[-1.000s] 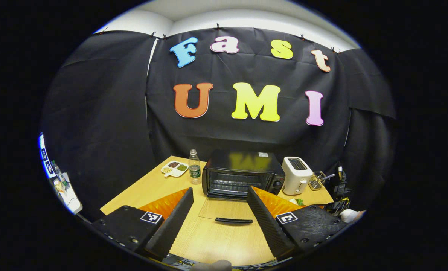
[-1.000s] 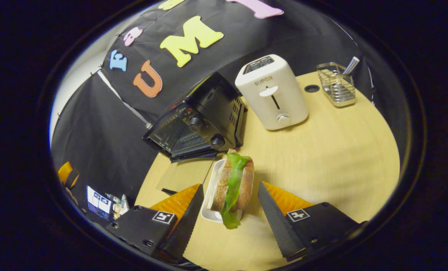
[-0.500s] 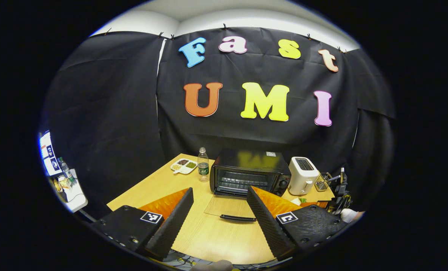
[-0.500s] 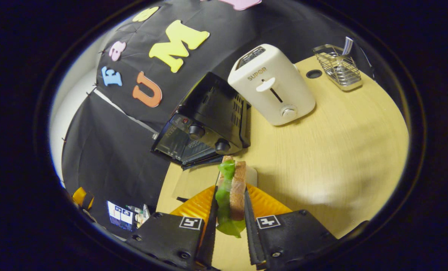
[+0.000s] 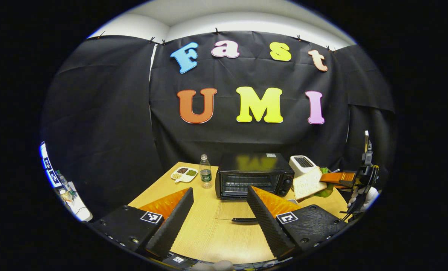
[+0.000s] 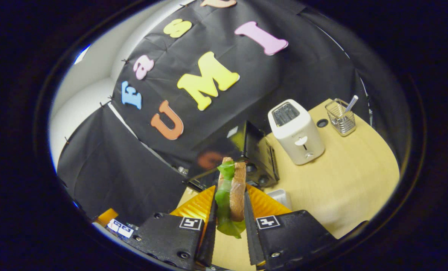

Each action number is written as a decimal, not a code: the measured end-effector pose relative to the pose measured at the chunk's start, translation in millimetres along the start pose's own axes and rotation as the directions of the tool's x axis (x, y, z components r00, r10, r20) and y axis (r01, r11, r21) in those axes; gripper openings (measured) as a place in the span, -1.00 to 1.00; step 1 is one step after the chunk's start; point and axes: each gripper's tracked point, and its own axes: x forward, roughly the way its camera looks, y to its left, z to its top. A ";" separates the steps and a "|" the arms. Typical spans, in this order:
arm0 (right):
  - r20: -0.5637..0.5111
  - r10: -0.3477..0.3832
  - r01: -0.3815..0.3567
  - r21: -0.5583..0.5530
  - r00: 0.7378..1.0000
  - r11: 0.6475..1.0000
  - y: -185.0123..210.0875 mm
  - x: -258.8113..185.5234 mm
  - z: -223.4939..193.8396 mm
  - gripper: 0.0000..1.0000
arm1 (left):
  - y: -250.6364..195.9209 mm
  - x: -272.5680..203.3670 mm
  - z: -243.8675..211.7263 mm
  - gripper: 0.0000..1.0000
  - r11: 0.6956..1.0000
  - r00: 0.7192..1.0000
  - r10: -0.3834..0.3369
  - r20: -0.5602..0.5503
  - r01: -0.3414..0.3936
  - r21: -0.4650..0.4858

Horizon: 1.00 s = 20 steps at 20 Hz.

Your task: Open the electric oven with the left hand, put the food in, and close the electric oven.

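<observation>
Table, open oven (sandwich aloft)

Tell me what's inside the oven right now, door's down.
Through the open front of the oven only bare wire racks show; its back corners are too dark to judge. The sandwich is outside it, clamped in the right gripper.

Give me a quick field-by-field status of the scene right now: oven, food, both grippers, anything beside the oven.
oven: on the table, door folded down flat, cavity open
sandwich: bread with lettuce, lifted off the table
right gripper: shut on the sandwich, to the right of the oven
left gripper: open, holding nothing, facing the oven
toaster: right of the oven
bottle: left of the oven
small white dish: on the table below the sandwich
</observation>
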 end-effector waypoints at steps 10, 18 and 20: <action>0.175 -0.111 0.074 0.207 0.978 0.976 49.9 97.2 -82.0 -0.23 | 17.0 -13.8 -1.6 0.92 0.983 0.993 -0.121 -0.007 0.121 0.137; 0.179 -0.172 0.095 0.373 0.969 0.923 47.8 193.7 -150.1 -0.22 | 35.4 -4.4 -6.0 0.92 0.972 0.987 -0.160 -0.026 0.162 0.171; 0.194 -0.183 0.087 0.420 0.964 0.903 45.3 218.0 -145.9 -0.23 | 41.4 0.6 -11.7 0.92 0.970 0.986 -0.159 -0.042 0.164 0.181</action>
